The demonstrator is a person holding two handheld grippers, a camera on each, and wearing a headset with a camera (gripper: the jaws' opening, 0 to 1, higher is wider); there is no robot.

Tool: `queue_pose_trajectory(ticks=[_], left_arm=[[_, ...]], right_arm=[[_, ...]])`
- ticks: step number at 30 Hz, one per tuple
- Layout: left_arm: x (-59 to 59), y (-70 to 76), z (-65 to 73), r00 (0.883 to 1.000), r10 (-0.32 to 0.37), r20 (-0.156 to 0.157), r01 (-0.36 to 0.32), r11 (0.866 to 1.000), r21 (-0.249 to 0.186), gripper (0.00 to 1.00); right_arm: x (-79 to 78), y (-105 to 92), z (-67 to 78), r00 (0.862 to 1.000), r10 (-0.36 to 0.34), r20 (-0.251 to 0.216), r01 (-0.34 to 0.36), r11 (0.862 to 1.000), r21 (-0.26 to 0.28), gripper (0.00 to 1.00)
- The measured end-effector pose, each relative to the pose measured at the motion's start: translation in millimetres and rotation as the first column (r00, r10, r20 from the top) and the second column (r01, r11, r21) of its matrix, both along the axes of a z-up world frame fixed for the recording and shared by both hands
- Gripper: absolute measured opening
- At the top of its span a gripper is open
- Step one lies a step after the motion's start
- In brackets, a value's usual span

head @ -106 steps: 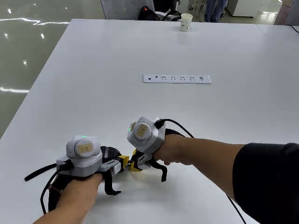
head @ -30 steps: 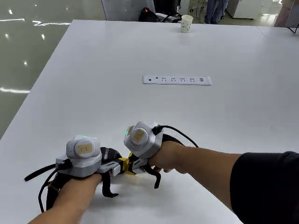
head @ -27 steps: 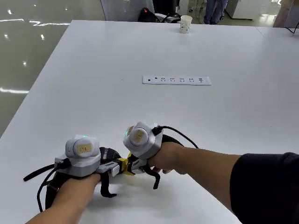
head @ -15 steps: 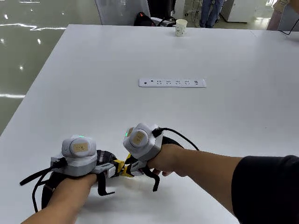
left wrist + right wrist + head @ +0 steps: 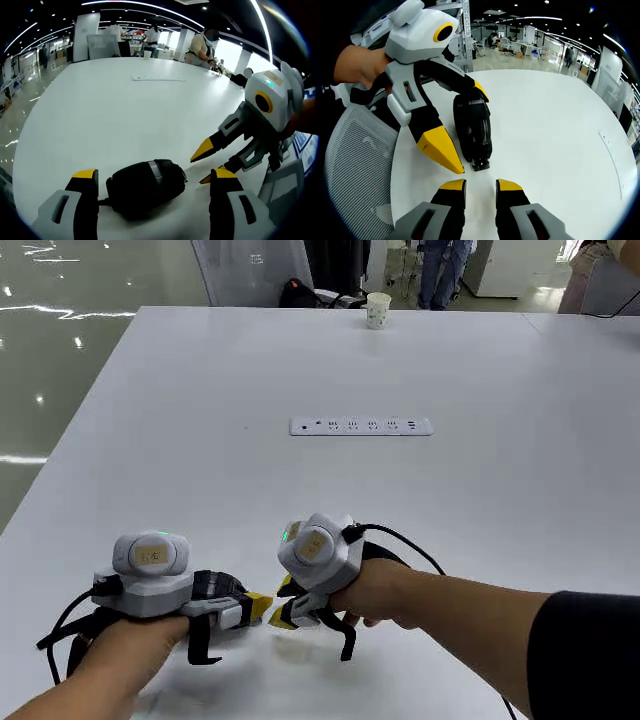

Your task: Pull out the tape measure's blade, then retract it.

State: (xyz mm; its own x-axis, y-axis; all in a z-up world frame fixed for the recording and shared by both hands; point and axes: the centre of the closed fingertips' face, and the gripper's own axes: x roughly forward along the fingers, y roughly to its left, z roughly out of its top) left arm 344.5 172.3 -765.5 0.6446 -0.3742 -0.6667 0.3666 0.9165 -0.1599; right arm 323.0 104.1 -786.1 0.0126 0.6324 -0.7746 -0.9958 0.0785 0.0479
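Observation:
A black tape measure [image 5: 145, 186] lies on the white table [image 5: 300, 500], its blade end [image 5: 480, 164] pointing toward my right gripper. No blade is drawn out. My left gripper [image 5: 154, 175] stands open, one jaw on each side of the case and neither pressing on it. In the head view the case [image 5: 216, 586] shows dark between the left gripper's [image 5: 252, 608] yellow tips. My right gripper [image 5: 481, 186] sits just short of the blade end, its jaws a narrow gap apart and holding nothing. In the head view the right gripper [image 5: 282, 616] is close beside the left one.
A white power strip [image 5: 361, 426] lies mid-table and a paper cup [image 5: 377, 310] stands at the far edge. The table's left edge [image 5: 60, 465] drops to a glossy floor. A mesh chair [image 5: 355, 165] is at the near side. People stand far behind.
The head camera has tilted. The two grippers have drawn slightly apart: my right gripper's tips, which were at the tape measure between the left jaws, now stand clear of it.

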Motion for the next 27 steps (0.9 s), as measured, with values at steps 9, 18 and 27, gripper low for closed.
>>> queue_pose_trajectory(ticks=[9, 18, 27], left_arm=[[-12.5, -3.6, 2.5, 0.997, -0.078, -0.01, 0.078, 0.997, -0.026, 0.99], [-15.3, -4.7, 19.4, 0.992, -0.109, 0.059, 0.115, 0.987, -0.113, 0.99], [-22.3, 6.0, 27.8, 0.985, -0.149, 0.082, 0.159, 0.978, -0.135, 0.99]], right_arm=[[2.6, -20.8, 7.2, 0.995, -0.101, -0.012, 0.102, 0.993, 0.056, 0.26], [14.3, -56.5, 21.5, 0.98, -0.199, -0.001, 0.198, 0.977, 0.081, 0.32], [18.7, -100.3, 22.1, 0.958, -0.287, -0.021, 0.287, 0.954, 0.086, 0.39]])
